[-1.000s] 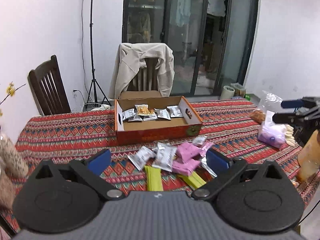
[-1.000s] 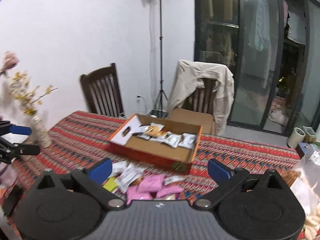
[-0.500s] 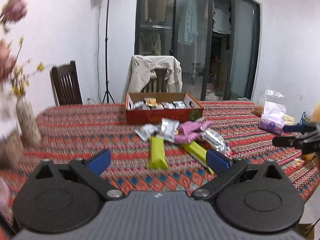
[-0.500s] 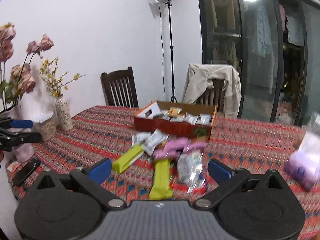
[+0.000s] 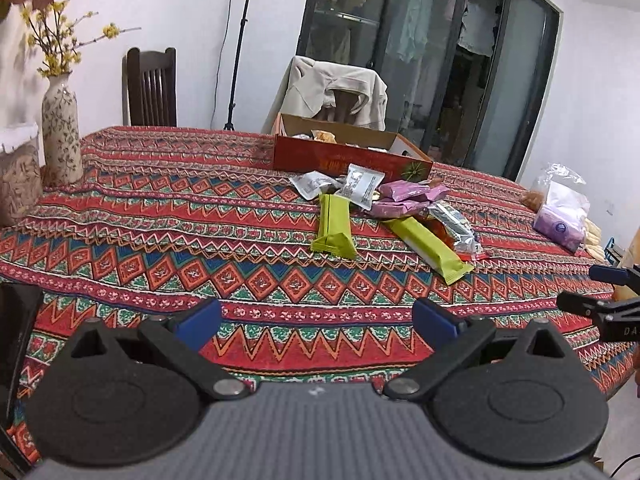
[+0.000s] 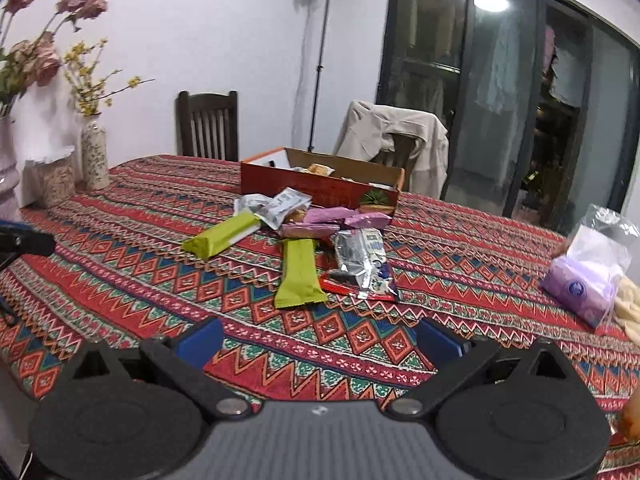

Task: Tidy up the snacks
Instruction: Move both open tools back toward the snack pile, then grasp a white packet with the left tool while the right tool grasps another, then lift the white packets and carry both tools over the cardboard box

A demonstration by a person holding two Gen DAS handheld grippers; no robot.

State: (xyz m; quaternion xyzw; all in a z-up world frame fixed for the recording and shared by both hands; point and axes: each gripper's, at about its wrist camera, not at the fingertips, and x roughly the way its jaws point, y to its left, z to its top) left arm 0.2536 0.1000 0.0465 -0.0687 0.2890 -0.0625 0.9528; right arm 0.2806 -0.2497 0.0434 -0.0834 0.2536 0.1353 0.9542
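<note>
A red cardboard box (image 5: 352,158) holding several snack packets stands at the far middle of the patterned table (image 5: 160,240); it also shows in the right wrist view (image 6: 320,184). In front of it lies a pile: two green bars (image 5: 335,226) (image 5: 430,248), pink packets (image 5: 412,196), white packets (image 5: 360,186) and a silver packet (image 5: 456,226). My left gripper (image 5: 316,320) is open and empty above the near table edge, well short of the pile. My right gripper (image 6: 318,338) is open and empty, also short of the pile (image 6: 300,268).
A patterned vase (image 5: 60,132) with yellow flowers and a jar (image 5: 18,176) stand at the left. A clear bag with purple tissues (image 5: 562,216) lies at the right. Two chairs (image 5: 150,88) stand behind the table, one draped with a beige jacket (image 5: 340,88).
Both grippers have pulled back from the box and pile toward the near table edge and dropped lower. The snacks now look farther away. Both jaws stay open.
</note>
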